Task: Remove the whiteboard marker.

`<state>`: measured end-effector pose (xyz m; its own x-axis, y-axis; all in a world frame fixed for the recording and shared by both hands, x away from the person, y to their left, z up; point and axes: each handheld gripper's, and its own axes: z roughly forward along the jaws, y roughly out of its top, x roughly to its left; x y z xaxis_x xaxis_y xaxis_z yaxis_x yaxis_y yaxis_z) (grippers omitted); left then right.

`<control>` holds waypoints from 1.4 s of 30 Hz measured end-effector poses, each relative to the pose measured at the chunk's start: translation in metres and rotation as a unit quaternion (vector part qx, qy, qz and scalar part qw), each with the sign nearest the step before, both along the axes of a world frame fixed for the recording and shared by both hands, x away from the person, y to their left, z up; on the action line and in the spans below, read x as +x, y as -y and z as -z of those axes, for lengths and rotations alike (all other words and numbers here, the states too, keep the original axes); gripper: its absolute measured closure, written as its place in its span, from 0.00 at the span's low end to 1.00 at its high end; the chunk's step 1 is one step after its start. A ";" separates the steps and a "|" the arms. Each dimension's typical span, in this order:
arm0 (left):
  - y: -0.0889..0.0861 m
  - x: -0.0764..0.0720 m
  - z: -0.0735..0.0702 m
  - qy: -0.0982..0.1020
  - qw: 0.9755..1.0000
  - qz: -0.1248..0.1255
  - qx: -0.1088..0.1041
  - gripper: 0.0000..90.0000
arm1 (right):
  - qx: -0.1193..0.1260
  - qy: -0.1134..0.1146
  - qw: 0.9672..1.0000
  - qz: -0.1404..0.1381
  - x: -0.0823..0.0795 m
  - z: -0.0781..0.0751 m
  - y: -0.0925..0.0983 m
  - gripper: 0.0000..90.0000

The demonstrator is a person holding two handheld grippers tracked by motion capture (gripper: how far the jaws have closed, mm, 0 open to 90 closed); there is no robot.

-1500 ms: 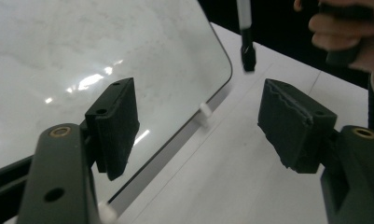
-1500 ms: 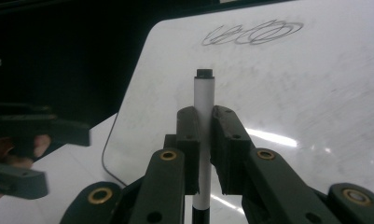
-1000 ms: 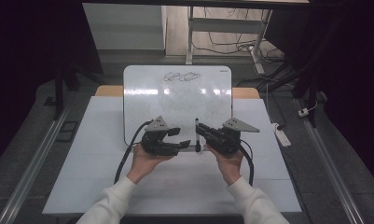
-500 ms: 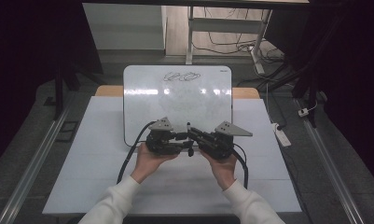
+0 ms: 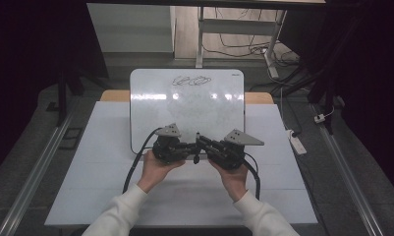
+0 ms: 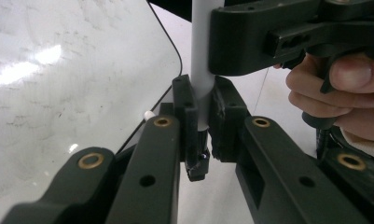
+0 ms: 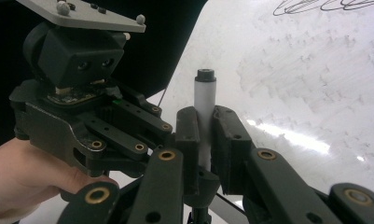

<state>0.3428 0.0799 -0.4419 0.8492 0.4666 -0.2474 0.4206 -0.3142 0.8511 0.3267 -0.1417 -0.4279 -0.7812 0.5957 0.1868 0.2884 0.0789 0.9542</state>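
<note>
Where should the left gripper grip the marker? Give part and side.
Take the marker by its white barrel near its dark end, pads squeezing across it, coming from the side facing the right gripper, which clamps the barrel farther along. The barrel is slim, straight and round, so flat pads seat squarely. The left gripper has just closed there.

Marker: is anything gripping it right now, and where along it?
Both hold the marker. The right gripper clamps its white barrel below the dark end. The left gripper, its jaws just closed, pinches the barrel's other end, by the black cap.
</note>
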 end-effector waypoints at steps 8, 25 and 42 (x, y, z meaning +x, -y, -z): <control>-0.017 0.001 -0.004 -0.014 0.999 0.029 0.001 0.90 | -0.027 0.014 0.997 -0.077 0.007 -0.007 0.025 0.59; -0.003 0.002 0.000 -0.042 0.991 0.125 0.012 0.90 | -0.119 -0.035 0.964 -0.235 0.016 0.025 0.046 0.52; 0.009 0.001 0.002 -0.049 0.984 0.170 0.010 0.90 | -0.126 -0.040 0.945 -0.300 0.014 0.037 0.024 0.77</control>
